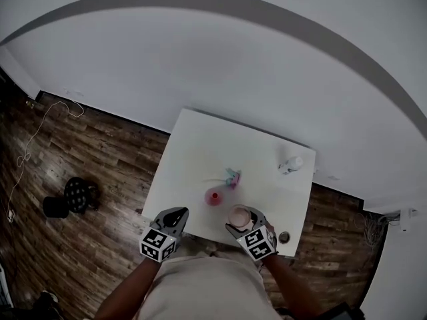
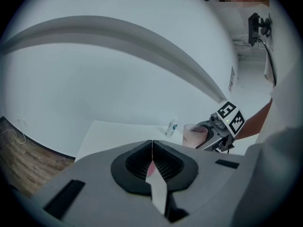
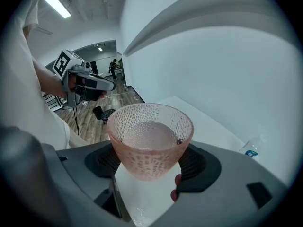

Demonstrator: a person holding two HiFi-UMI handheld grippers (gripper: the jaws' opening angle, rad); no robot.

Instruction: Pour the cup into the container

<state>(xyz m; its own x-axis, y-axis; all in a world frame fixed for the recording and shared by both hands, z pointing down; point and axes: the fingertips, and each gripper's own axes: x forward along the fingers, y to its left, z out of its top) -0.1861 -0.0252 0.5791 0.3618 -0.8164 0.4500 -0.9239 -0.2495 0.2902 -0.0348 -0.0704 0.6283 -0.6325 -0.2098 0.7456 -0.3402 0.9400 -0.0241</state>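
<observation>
Carrying step: right fingers (image 3: 196, 167) pinch the upright cup (image 3: 150, 141), left fingers (image 2: 137, 163) pressed together, empty; next, tip it over the container (image 1: 213, 197) forward-left.

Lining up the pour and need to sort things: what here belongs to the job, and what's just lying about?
Job: pink cup, held in the right hand-held gripper; red container.
Lying about: small clear bottle; pink-and-teal item.

White table (image 1: 200, 145) bears pink container (image 1: 213, 197) (bottle (image 1: 290, 165) apart).
</observation>
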